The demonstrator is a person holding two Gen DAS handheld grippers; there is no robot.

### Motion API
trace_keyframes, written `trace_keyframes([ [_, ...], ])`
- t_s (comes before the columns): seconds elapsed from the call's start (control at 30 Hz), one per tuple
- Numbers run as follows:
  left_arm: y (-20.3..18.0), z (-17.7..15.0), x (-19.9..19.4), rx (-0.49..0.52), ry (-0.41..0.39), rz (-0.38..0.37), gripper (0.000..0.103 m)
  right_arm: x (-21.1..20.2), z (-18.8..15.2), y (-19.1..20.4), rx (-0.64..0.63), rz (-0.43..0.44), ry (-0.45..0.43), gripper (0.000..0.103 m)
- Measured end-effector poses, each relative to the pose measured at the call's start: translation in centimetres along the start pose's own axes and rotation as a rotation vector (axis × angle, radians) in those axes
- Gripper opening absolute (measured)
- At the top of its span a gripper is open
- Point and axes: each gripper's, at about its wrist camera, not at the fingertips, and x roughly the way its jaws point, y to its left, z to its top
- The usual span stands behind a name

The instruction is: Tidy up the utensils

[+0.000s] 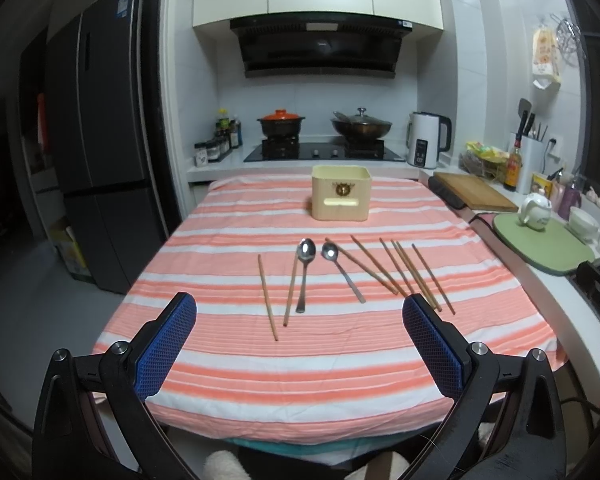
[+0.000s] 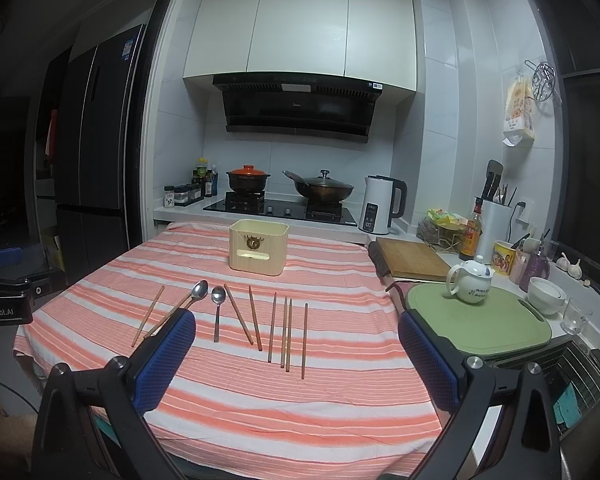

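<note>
wooden chopsticks (image 2: 287, 334), steel spoons (image 1: 305, 272), square cream box (image 1: 341, 192)

On the striped pink-and-white tablecloth (image 2: 340, 408) lie eight thin brown wooden chopsticks (image 2: 304, 340): two at centre left of the frame beside the spoons, six fanned out toward the centre. Two shiny metal spoons (image 2: 217, 312) rest among them. One cream square plastic container (image 2: 259, 251) stands above them, mid-frame. At the right edge sit one white ceramic teapot (image 2: 470, 282) and one wooden cutting board (image 2: 412, 258).
</note>
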Motion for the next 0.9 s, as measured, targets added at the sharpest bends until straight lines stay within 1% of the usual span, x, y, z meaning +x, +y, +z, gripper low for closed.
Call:
trace_keyframes([
  [0.33,0.4,0.1,0.4,0.006,0.003,-0.011,0.103,0.2,-0.2,-0.1,0.004,0.001,0.003,0.103],
  [0.47,0.5,0.1,0.4,0.003,0.0,-0.03,0.103,0.5,-0.2,-0.3,0.008,0.001,0.009,0.103],
  [0.7,0.7,0.2,1.2,-0.005,0.016,-0.041,0.103,1.0,-0.3,-0.4,0.012,0.0,0.019,0.103],
  [0.9,2.5,0.4,2.0,-0.047,0.015,-0.027,0.103,1.4,-0.5,-0.5,0.015,0.0,0.031,0.103],
])
